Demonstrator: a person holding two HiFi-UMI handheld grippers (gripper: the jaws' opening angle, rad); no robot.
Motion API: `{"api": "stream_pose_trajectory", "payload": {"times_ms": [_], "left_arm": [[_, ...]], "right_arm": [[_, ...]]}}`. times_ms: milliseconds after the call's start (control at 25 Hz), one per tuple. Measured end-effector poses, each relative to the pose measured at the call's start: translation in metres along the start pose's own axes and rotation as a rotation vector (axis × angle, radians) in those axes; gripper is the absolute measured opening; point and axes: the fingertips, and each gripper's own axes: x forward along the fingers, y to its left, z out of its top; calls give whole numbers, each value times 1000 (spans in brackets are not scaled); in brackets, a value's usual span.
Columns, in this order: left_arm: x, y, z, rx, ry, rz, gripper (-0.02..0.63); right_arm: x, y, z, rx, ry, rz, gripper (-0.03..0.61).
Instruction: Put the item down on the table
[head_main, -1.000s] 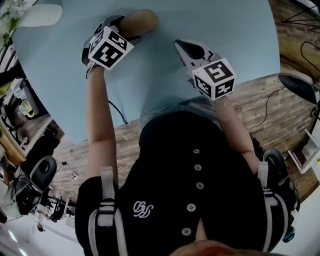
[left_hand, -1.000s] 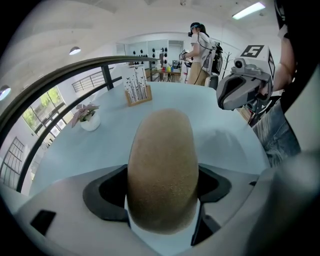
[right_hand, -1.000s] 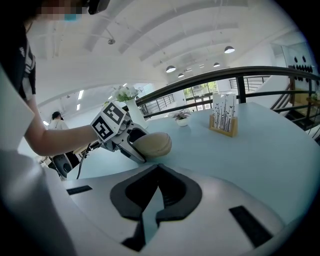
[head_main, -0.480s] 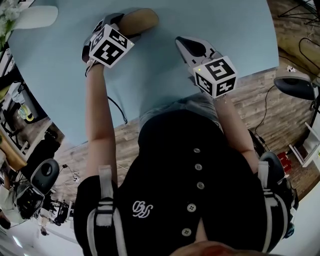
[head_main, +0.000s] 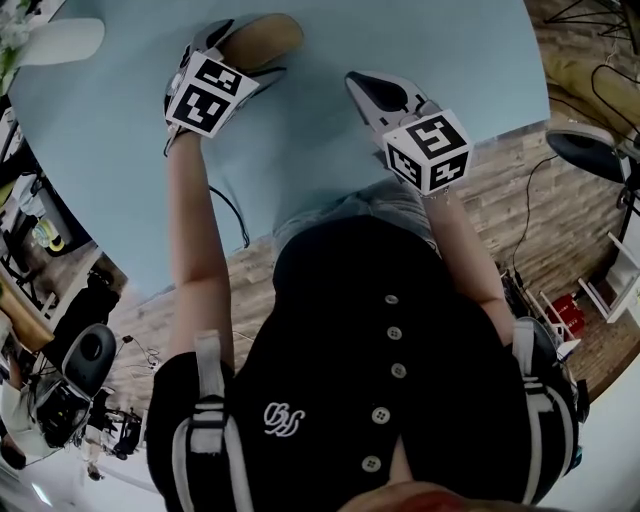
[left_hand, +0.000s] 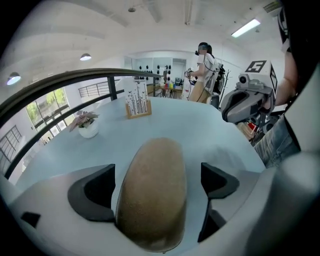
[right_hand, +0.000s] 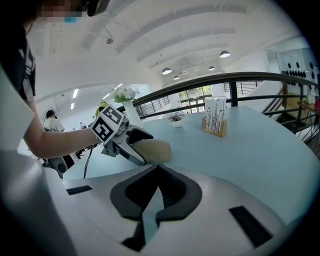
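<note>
Release in hand — the left gripper fingers are opening off the item, which lies on the desk between them. The right gripper fingers are closed, empty. Next — back straight off without nudging it.

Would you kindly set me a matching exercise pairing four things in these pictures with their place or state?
Things: 1 tan item; 2 right gripper; 3 potted plant; 4 wooden stand.
States: A jaws together, nothing held; B white pot; C lying between the jaws of the left gripper; D upright, holding cards.
Pairs: 1-C; 2-A; 3-B; 4-D.
The left gripper's jaws are opening.
</note>
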Motion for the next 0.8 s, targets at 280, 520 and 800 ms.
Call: {"api": "stream_pose_trajectory", "payload": {"times_ms": [280,520,800], "left_arm": [[-16,10,5,-77,-65,64,545],[-52,12,12,-186,-165,144,532],[-99,-8,33,-266,-311,217,465]], "right_arm": [[4,-6,9,-31,2,28,9],[5,-7,27,-67,-12,85,9],[8,0,45,-116,-35,165,9]]}}
